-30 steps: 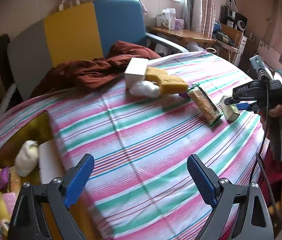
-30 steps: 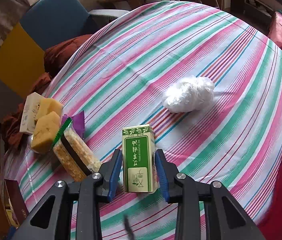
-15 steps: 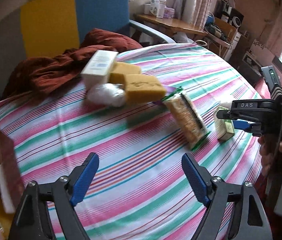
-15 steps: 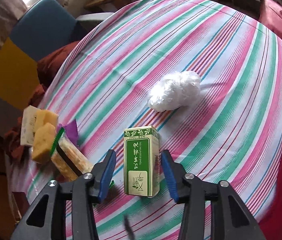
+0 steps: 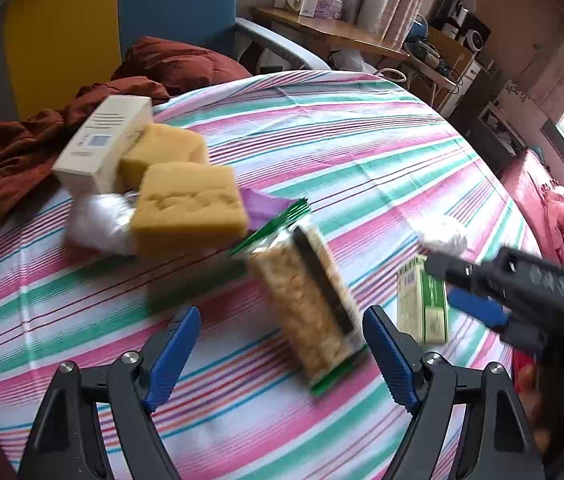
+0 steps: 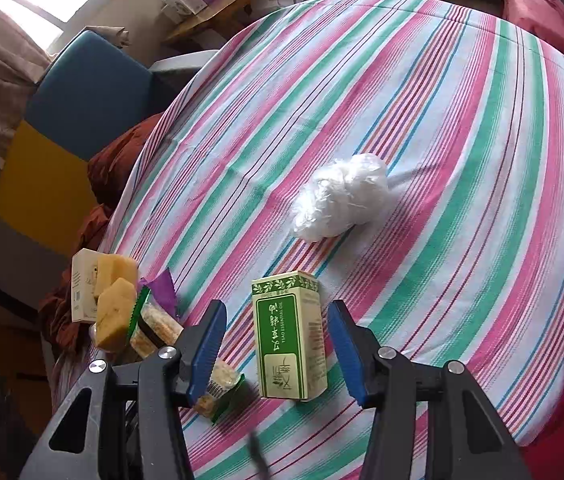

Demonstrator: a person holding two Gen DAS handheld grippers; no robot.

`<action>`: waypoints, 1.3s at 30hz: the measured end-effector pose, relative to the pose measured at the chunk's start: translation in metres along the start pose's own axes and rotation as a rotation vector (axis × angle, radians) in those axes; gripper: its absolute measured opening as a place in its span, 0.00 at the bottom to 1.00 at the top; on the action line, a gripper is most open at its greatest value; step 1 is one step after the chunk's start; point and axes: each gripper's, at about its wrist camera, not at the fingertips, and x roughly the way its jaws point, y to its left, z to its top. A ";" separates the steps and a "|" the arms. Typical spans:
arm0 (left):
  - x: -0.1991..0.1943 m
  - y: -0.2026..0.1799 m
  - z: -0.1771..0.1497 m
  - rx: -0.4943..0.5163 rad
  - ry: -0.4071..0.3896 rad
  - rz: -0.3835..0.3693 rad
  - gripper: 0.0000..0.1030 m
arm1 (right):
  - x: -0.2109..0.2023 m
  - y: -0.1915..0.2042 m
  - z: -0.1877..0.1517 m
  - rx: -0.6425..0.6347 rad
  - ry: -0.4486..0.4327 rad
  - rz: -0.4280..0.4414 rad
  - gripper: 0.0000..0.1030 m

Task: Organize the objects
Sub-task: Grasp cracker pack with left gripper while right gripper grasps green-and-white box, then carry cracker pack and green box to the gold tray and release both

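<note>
Right gripper [image 6: 278, 354] has let go of the green box [image 6: 289, 336]. Its jaws are opening, and the box stands upright between them with a gap on both sides. Best bet: back straight out so neither pad clips it and tips it. The box is tall, pale green, with a leaf band on top. Left gripper [image 5: 282, 354] is opening too, empty, snack packet [image 5: 305, 300] just ahead of it, though that view's blurry.
</note>
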 end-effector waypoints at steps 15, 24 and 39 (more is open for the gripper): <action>0.026 0.004 -0.007 -0.009 0.042 -0.016 0.48 | 0.027 0.016 0.002 -0.056 0.031 -0.010 0.53; -0.015 0.047 -0.068 -0.025 0.047 -0.057 0.48 | 0.047 0.029 -0.006 -0.140 0.115 -0.085 0.53; -0.035 0.069 -0.097 -0.059 0.002 0.013 0.51 | 0.052 0.040 -0.014 -0.199 0.110 -0.139 0.53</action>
